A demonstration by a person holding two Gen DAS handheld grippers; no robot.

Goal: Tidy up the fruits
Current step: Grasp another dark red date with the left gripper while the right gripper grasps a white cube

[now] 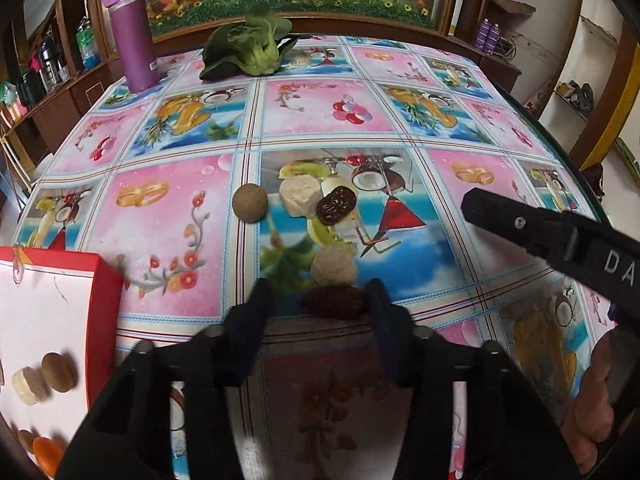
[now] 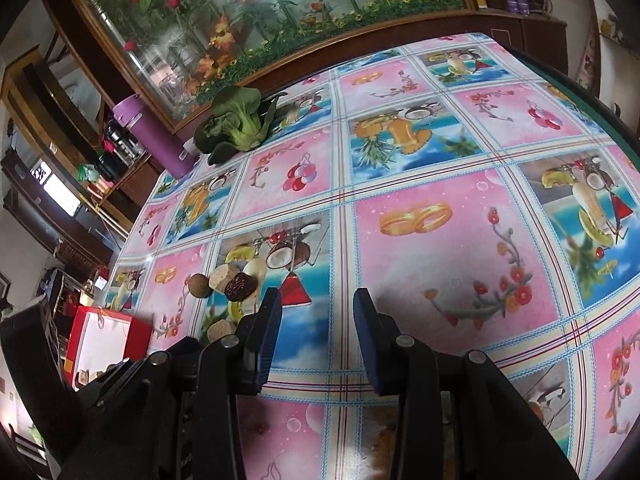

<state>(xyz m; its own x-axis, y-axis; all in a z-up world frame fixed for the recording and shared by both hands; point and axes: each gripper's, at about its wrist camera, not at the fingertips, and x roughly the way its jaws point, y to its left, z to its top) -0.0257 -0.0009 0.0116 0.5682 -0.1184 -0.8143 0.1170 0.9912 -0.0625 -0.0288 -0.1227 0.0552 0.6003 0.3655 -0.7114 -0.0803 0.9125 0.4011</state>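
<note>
My left gripper [image 1: 322, 300] has its fingers [image 1: 256, 308] spread wide either side of a dark brown fruit [image 1: 334, 302] lying on the counter [image 1: 172, 208]; I cannot tell whether either finger touches it. Just beyond it lies a pale round fruit [image 1: 334, 266], then a cluster: a brown ball [image 1: 250, 203], a pale chunk [image 1: 300, 196] and a dark ridged piece [image 1: 336, 205]. The red-walled box [image 1: 52, 320] at left holds a few fruits. My right gripper [image 2: 316, 316] hangs over bare tablecloth with fingers [image 2: 268, 320] apart, gripping nothing.
</note>
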